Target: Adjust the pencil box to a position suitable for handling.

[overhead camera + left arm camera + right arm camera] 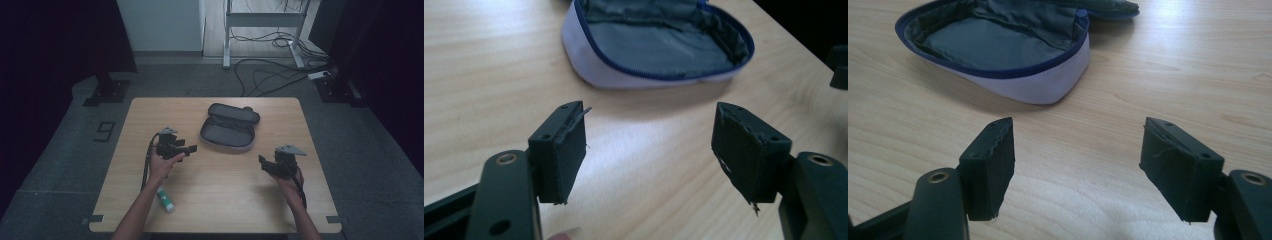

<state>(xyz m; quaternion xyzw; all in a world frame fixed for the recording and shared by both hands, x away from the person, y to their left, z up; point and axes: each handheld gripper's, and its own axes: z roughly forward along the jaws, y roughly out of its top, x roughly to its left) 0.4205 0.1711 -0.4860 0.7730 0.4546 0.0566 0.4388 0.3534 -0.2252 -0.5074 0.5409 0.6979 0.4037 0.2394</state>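
Centrally, unzipped pouch (229, 128) lying open, long axis crossing table (150, 115) left-right

High view overhead, facing forward-down on desk (215, 195); both gripper views low, close, sharing the open pouch (659, 47).

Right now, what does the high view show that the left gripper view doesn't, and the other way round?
High view alone: a small white tube with a green cap near the table's front edge by the person's left forearm, both hands, and cables on the floor beyond the table. Left gripper view alone: the pouch's blue zipper edge and grey lining up close, and the worn pads of the open left gripper. Both: the open pouch on the wooden table.
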